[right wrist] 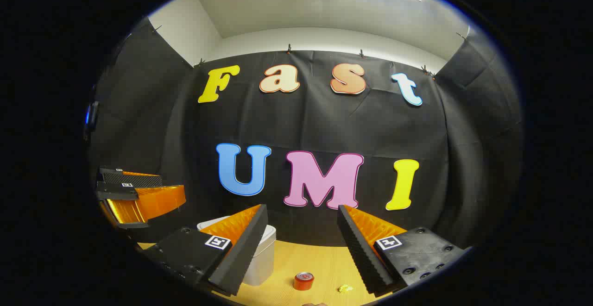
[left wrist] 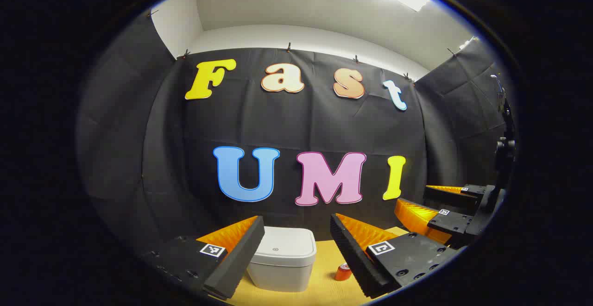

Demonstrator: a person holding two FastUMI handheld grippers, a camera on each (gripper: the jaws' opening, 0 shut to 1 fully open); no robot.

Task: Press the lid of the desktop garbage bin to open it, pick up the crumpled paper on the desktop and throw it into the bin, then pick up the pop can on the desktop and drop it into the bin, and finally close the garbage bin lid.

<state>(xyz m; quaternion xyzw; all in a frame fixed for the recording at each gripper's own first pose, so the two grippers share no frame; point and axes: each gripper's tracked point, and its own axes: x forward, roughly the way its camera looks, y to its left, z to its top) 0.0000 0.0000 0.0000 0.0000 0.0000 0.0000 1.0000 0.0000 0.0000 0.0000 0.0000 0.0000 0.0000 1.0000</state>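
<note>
While both tools hang up in the air, left tool (left wrist: 296, 225) wide open, right tool (right wrist: 302, 215) wide open, white bin (left wrist: 283, 259) with lid shut on the worktop (right wrist: 319, 262), red can (right wrist: 304, 281) beside it, small yellow paper ball (right wrist: 344, 289) near the can.

wood desktop (right wrist: 324, 259): bin (left wrist: 283, 257), can (right wrist: 304, 281), paper (right wrist: 344, 289)

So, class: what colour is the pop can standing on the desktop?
The pop can is red-orange with a silvery top, best seen in the right gripper view.
</note>
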